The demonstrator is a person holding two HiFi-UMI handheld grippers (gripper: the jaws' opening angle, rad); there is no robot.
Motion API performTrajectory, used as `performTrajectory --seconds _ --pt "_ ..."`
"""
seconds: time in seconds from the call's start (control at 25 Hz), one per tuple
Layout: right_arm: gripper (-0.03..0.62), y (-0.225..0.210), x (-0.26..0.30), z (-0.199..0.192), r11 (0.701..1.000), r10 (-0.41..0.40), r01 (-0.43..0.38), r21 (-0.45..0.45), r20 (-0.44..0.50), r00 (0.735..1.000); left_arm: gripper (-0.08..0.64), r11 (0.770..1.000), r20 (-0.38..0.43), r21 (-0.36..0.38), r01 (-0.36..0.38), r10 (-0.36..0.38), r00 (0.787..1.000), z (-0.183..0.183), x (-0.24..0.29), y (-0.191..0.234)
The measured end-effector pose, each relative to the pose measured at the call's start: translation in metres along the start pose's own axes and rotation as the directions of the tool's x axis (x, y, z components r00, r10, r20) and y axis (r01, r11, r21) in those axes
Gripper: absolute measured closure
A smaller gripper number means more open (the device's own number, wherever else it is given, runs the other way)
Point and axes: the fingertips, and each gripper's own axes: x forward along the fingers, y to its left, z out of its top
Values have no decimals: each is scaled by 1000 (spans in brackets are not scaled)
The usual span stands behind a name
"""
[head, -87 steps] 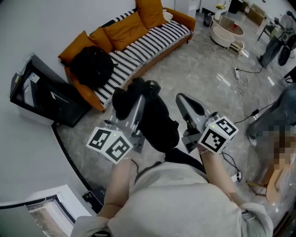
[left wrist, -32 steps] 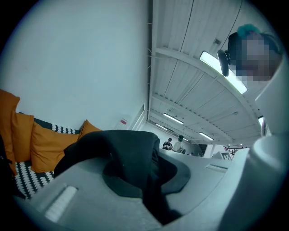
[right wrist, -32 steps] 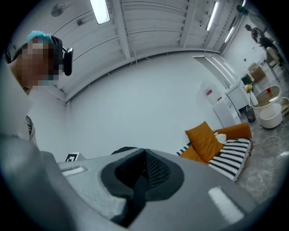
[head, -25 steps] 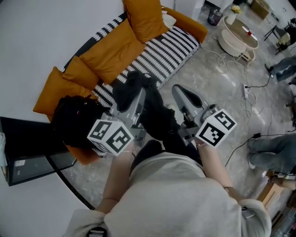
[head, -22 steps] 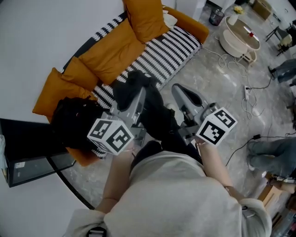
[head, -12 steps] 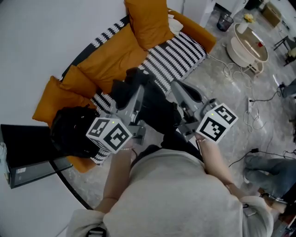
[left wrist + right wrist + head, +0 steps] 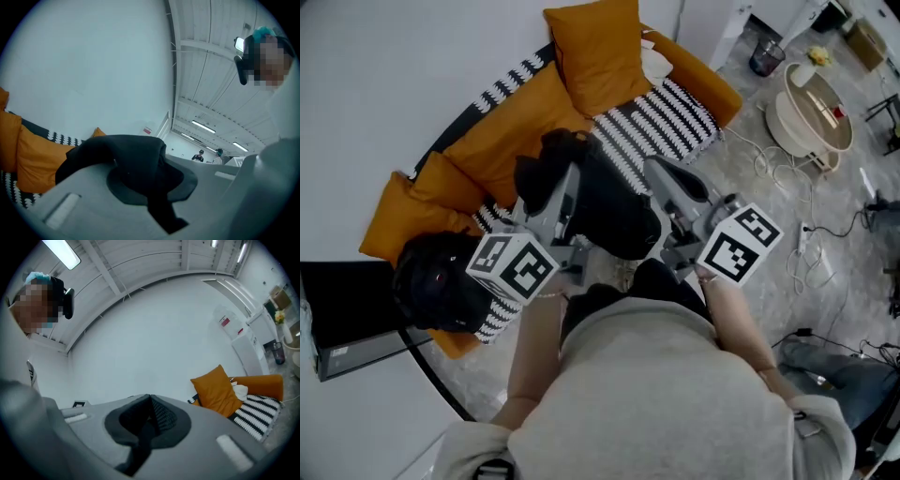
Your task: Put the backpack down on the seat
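Note:
The black backpack (image 7: 614, 211) hangs between both grippers, in the air over the front edge of the sofa's black-and-white striped seat (image 7: 670, 117). My left gripper (image 7: 546, 180) is shut on a fold of its black fabric (image 7: 126, 159), which drapes over the jaws. The right gripper (image 7: 664, 183) is shut on a black mesh strap (image 7: 157, 416) of the same backpack. In both gripper views the jaws point up at the wall and ceiling, so the seat under the bag is hidden there.
Orange cushions (image 7: 595, 42) line the sofa back. A second black bag (image 7: 441, 281) lies on the sofa's left end. A black case (image 7: 347, 314) stands by the wall. A round beige table (image 7: 811, 108) and cables (image 7: 811, 253) are on the floor at right.
Both grippers and the backpack have come closer to the sofa; the bag is now over the seat's front edge. Both grips are unchanged.

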Motion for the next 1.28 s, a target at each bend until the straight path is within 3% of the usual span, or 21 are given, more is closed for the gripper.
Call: performTrajectory --seconds 0.28,0.56,1.28 --pt "589 -41 8 10 999 9 -8 34 -23 1000 515 999 5 -34 -36 37 999 -4 40 9" --pt "589 -69 30 6 997 -5 9 72 -52 999 515 997 -41 -66 -50 48 998 -13 70 27" --pt "589 -155 136 -32 977 -75 104 187 -157 985 515 971 -165 -169 -167 139 976 -40 156 158"
